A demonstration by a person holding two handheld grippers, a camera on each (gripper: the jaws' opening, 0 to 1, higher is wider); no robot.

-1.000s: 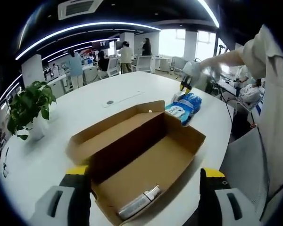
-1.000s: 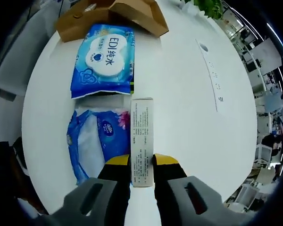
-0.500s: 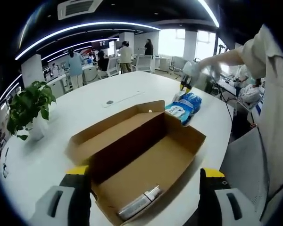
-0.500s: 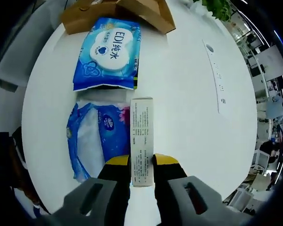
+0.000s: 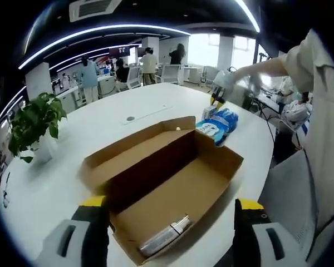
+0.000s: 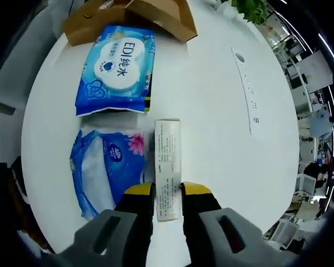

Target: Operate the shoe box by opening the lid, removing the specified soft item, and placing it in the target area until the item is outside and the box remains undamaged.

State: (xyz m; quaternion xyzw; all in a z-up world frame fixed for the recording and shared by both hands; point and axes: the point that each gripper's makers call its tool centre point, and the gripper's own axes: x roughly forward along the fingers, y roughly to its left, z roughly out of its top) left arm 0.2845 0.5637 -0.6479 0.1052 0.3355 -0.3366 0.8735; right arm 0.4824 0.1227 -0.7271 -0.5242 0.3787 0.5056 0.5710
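Note:
The brown shoe box (image 5: pixel 167 186) lies with its lid folded back; a silver tube (image 5: pixel 166 239) rests at its near end. My left gripper (image 5: pixel 167 214) is open, its jaws either side of the box's near corner. Beyond the box lie blue soft packs (image 5: pixel 217 125). In the right gripper view my right gripper (image 6: pixel 167 192) is shut on a long white carton (image 6: pixel 168 167), held over the table beside a blue tissue pack (image 6: pixel 107 169) and a blue wipes pack (image 6: pixel 118 69). The box's corner (image 6: pixel 128 16) shows at the top.
The white round table (image 6: pixel 211 111) has a cable slot (image 6: pixel 246 92) in its middle and a potted plant (image 5: pixel 36 125) at the left. A person's sleeve and arm (image 5: pixel 306 111) reach over the right edge. Desks, chairs and people stand far behind.
The right gripper view has shifted slightly; the white carton now stands clear to the right of the tissue pack instead of overlapping it. The left gripper view is almost unchanged.

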